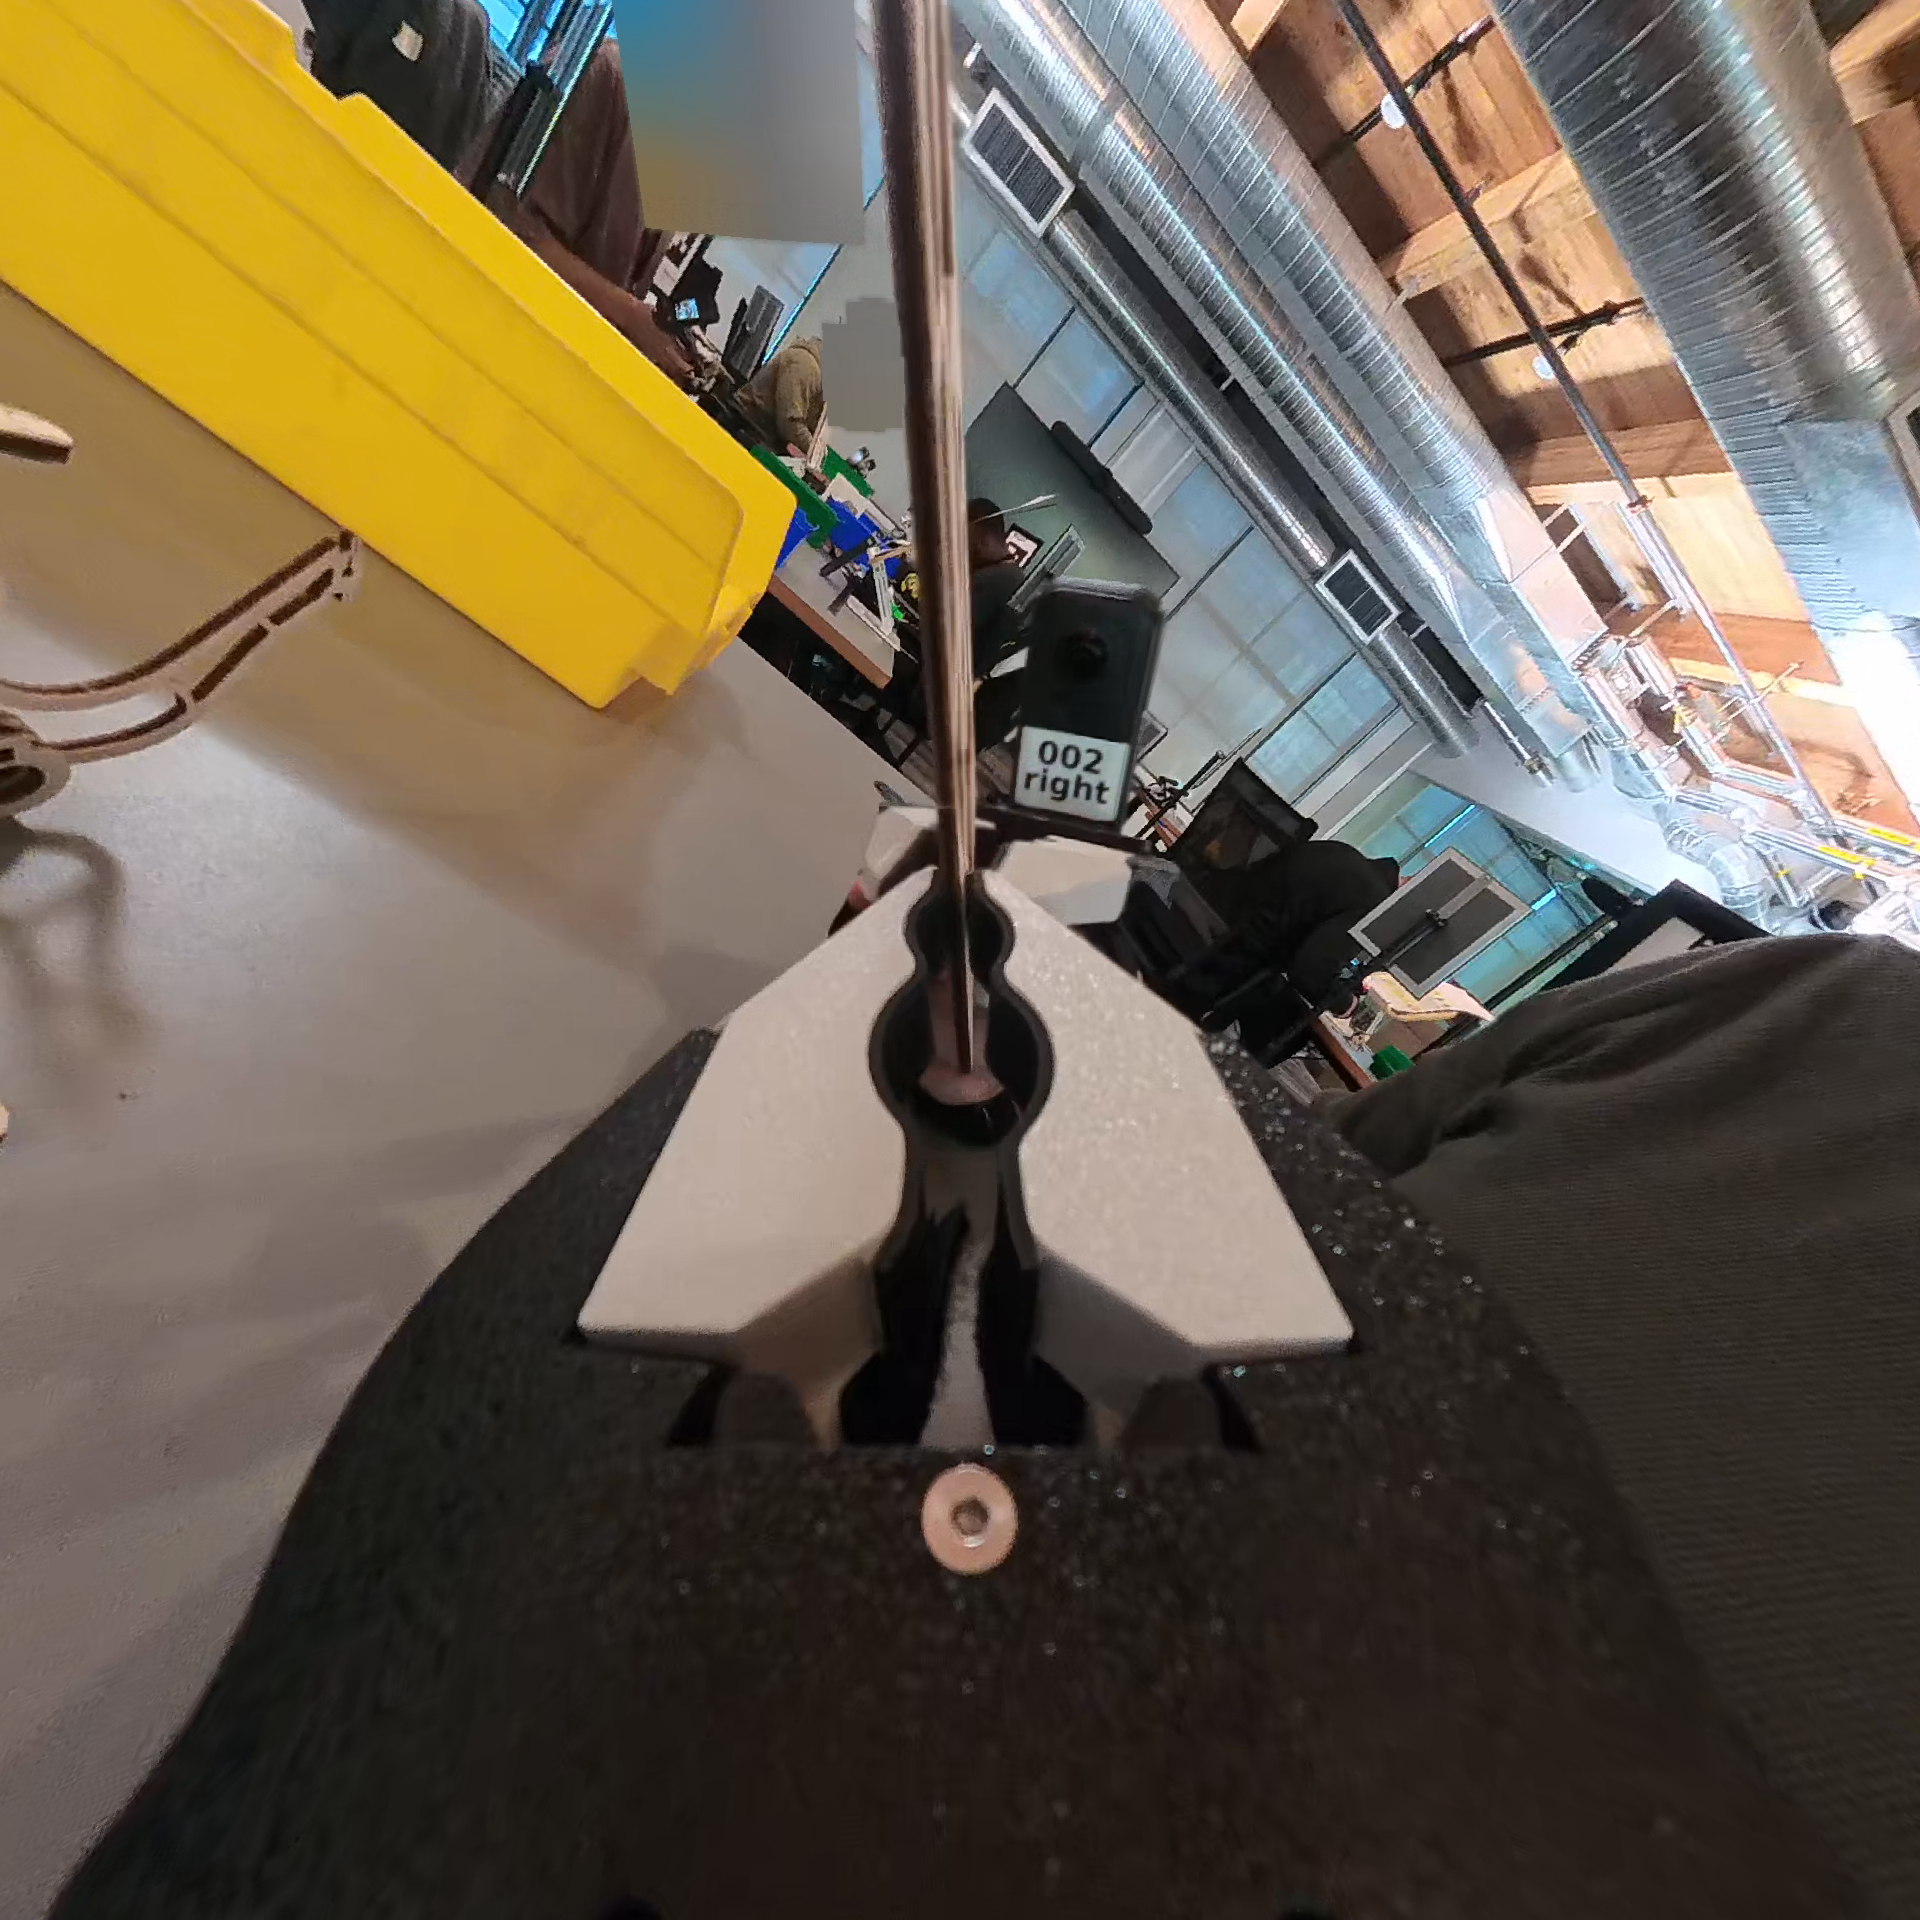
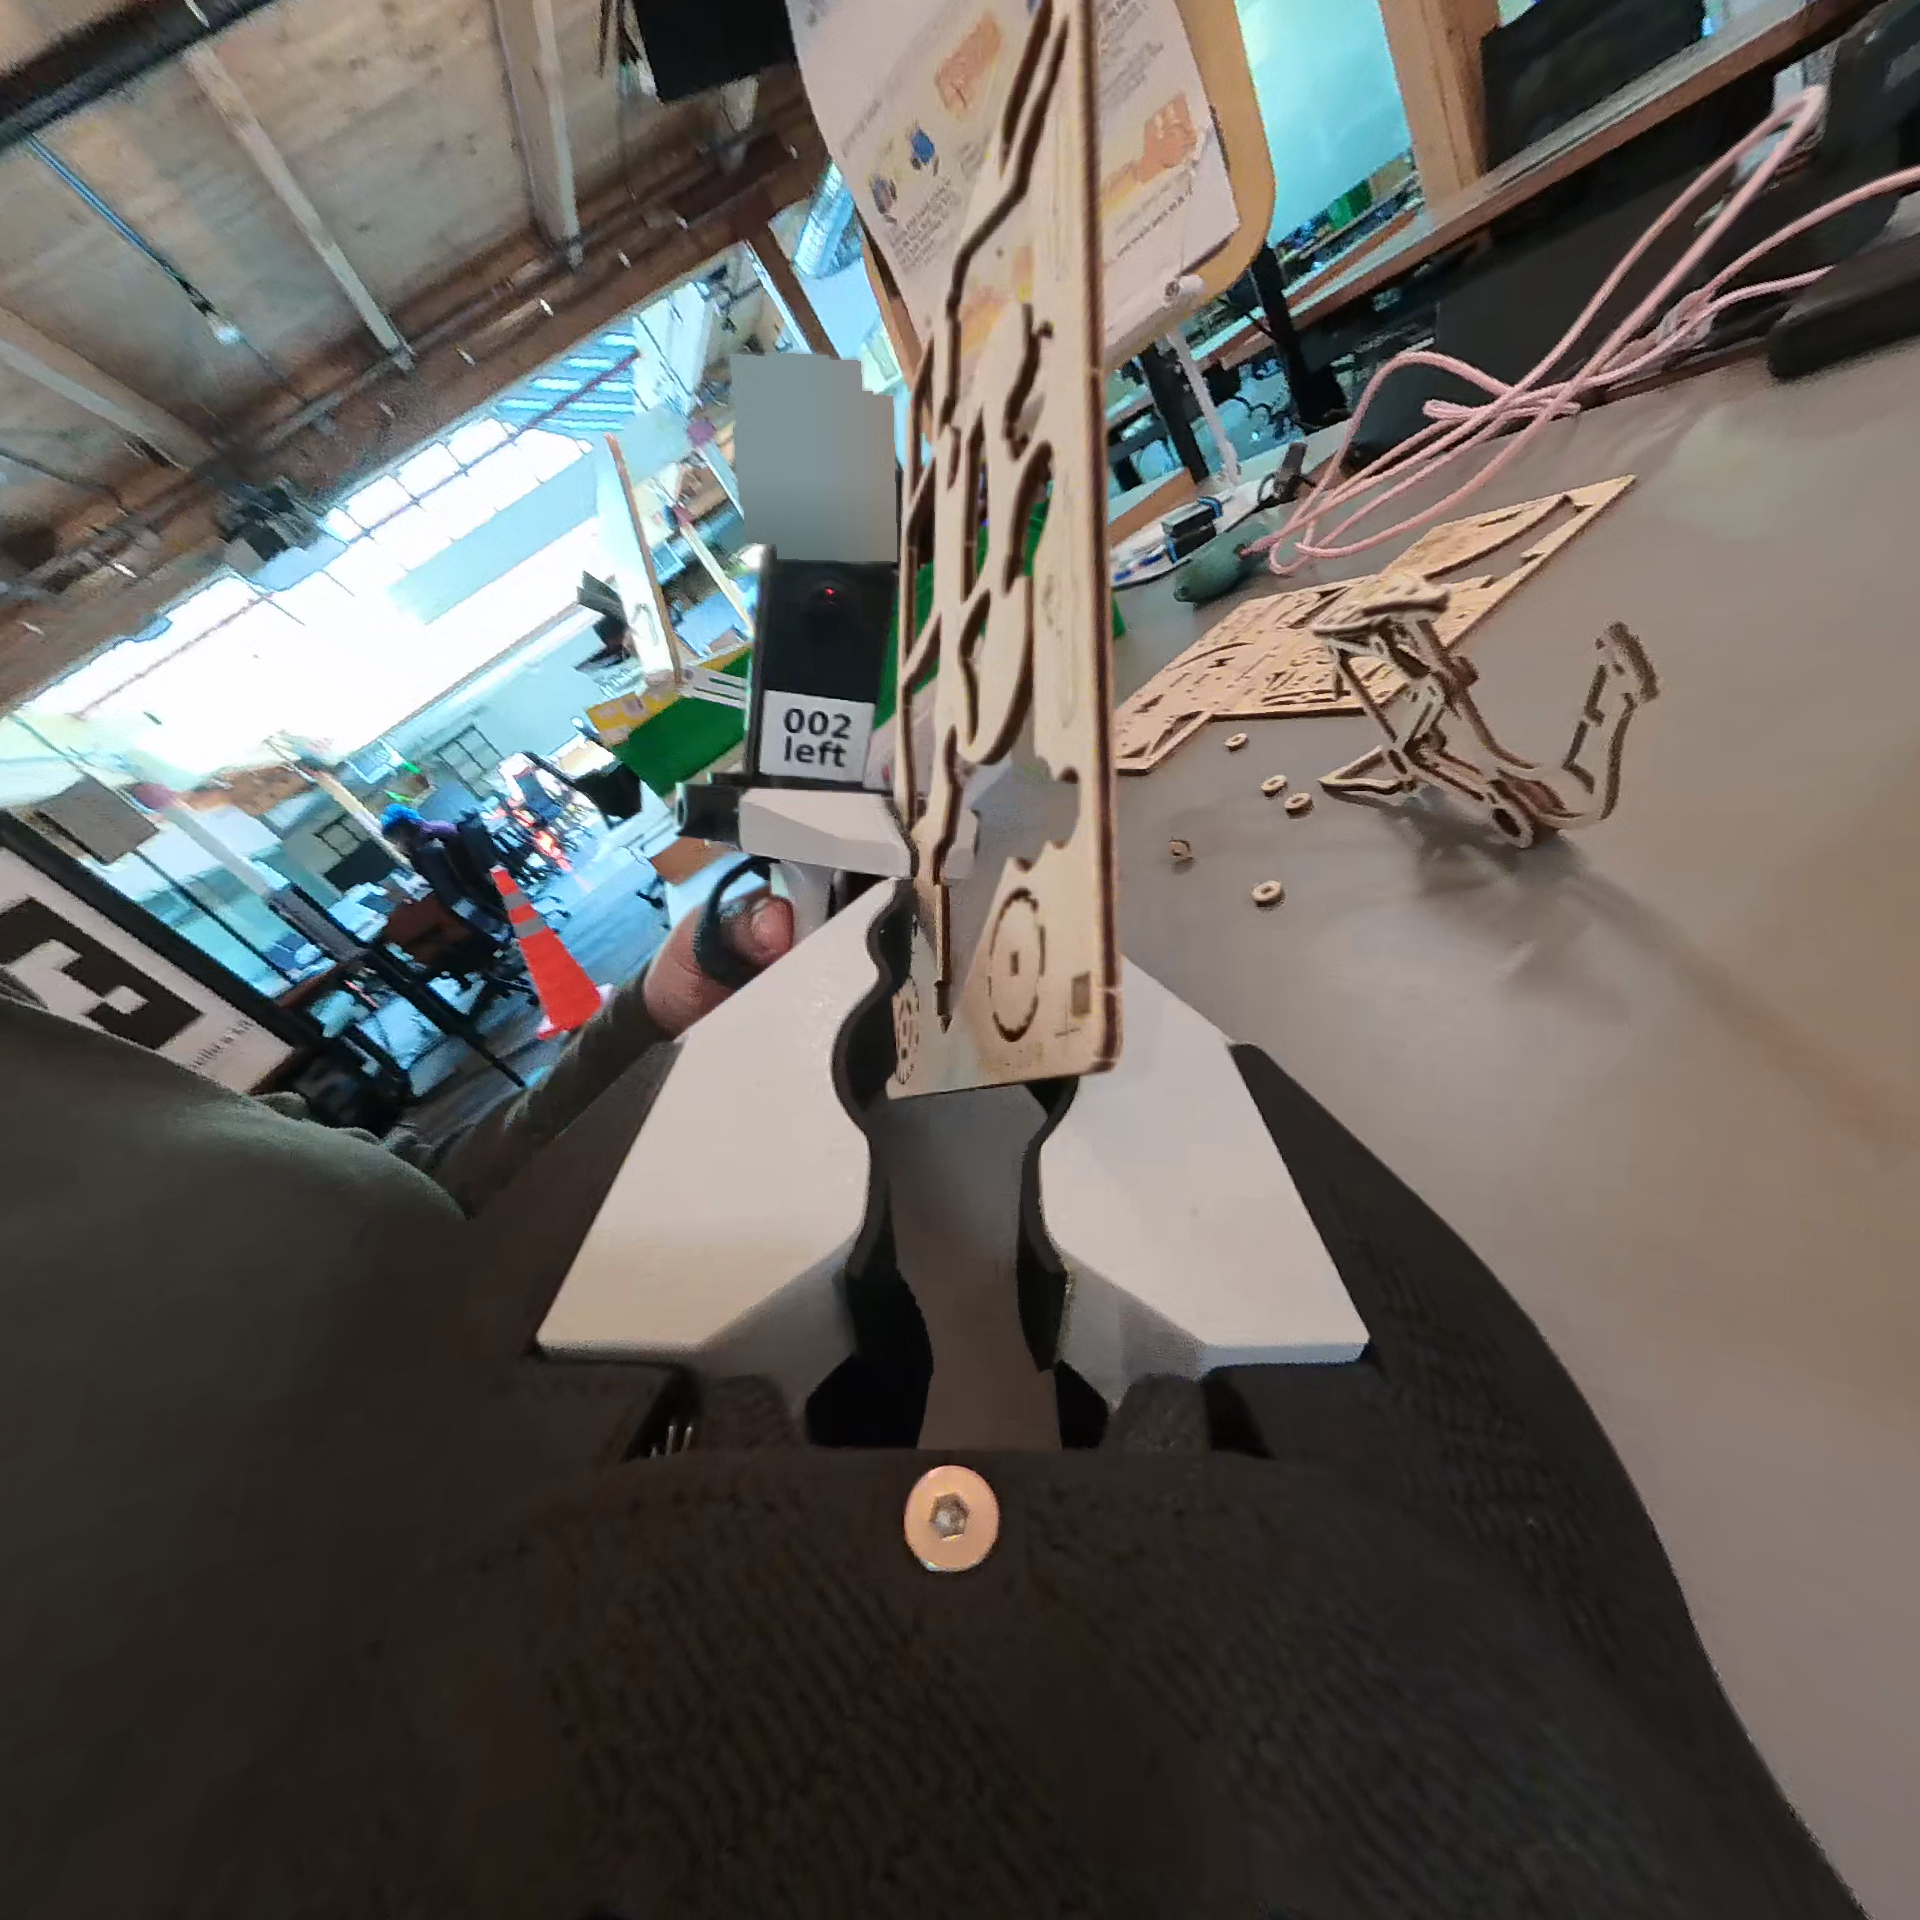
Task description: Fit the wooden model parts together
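Note:
A thin laser-cut wooden sheet (image 2: pixel 1049 623) stands upright above the grey table (image 2: pixel 1558 1039). In the left wrist view the wooden sheet (image 1: pixel 930 416) shows edge-on. My left gripper (image 1: pixel 961 894) is shut on its lower part, and it also shows in the right wrist view (image 2: pixel 920 842), clamped on the sheet's edge. My right gripper (image 2: pixel 1003 966) has its jaws apart, with the sheet's bottom end between the fingertips. It faces the left gripper across the sheet (image 1: pixel 977 847). A partly built wooden model (image 2: pixel 1455 748) stands on the table to the right.
A flat wooden parts sheet (image 2: pixel 1299 655) and small wooden rings (image 2: pixel 1283 790) lie near the model. Pink cable (image 2: pixel 1558 364) loops at the back right. A yellow bin (image 1: pixel 364 364) sits on the table beside the model (image 1: pixel 156 675). A dark sleeve (image 1: pixel 1662 1247) is close on the right. Left and right tips are no more than a few centimetres apart.

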`<state>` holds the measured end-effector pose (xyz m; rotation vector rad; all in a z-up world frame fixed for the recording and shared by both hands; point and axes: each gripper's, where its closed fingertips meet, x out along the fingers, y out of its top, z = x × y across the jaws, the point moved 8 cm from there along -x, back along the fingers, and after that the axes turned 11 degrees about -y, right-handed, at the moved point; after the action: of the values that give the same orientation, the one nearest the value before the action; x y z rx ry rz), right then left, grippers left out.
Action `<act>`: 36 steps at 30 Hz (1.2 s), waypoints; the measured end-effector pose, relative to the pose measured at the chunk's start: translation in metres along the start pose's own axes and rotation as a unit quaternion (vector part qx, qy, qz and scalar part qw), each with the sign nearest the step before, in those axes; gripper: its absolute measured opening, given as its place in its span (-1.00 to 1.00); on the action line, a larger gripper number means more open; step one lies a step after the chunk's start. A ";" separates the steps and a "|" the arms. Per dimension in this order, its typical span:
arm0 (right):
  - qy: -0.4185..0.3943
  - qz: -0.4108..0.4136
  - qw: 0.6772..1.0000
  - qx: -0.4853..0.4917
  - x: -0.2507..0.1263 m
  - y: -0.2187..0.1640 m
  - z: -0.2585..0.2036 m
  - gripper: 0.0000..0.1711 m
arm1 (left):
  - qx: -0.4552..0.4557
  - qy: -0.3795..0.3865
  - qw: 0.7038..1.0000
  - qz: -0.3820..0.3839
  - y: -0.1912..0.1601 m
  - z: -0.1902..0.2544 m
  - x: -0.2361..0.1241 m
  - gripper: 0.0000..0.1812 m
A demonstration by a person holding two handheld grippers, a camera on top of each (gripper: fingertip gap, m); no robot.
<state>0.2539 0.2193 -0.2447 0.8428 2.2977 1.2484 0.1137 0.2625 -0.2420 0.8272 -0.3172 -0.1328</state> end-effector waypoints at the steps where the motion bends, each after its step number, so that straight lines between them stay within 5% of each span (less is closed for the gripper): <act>1: -0.005 -0.003 1.000 -0.007 -0.001 0.000 0.000 -0.82 | 0.000 0.000 1.000 -0.002 0.000 0.000 0.000 -0.99; 7: 0.031 -0.005 0.999 0.031 -0.004 0.000 0.001 -0.99 | -0.001 0.006 1.000 -0.002 0.000 -0.002 0.002 -0.96; 9: 0.039 -0.002 0.999 0.038 -0.005 0.001 0.001 -0.99 | -0.032 0.011 0.999 -0.008 -0.002 -0.007 0.002 -0.77; 13: 0.062 0.010 0.996 0.064 -0.007 0.002 0.002 -0.99 | -0.022 -0.027 0.999 -0.030 -0.005 -0.001 0.005 -0.99; 24: -0.001 -0.015 0.999 -0.035 -0.010 0.002 -0.001 -0.89 | 0.061 0.030 0.996 -0.054 -0.010 0.005 0.007 -0.99; 36: -0.035 -0.010 0.999 0.001 -0.009 -0.004 -0.001 -0.87 | 0.082 0.052 0.992 -0.077 -0.012 0.004 0.005 -0.98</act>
<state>0.2590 0.2110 -0.2475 0.8492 2.2469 1.1890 0.1175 0.2503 -0.2467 1.0181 -0.1668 -0.2089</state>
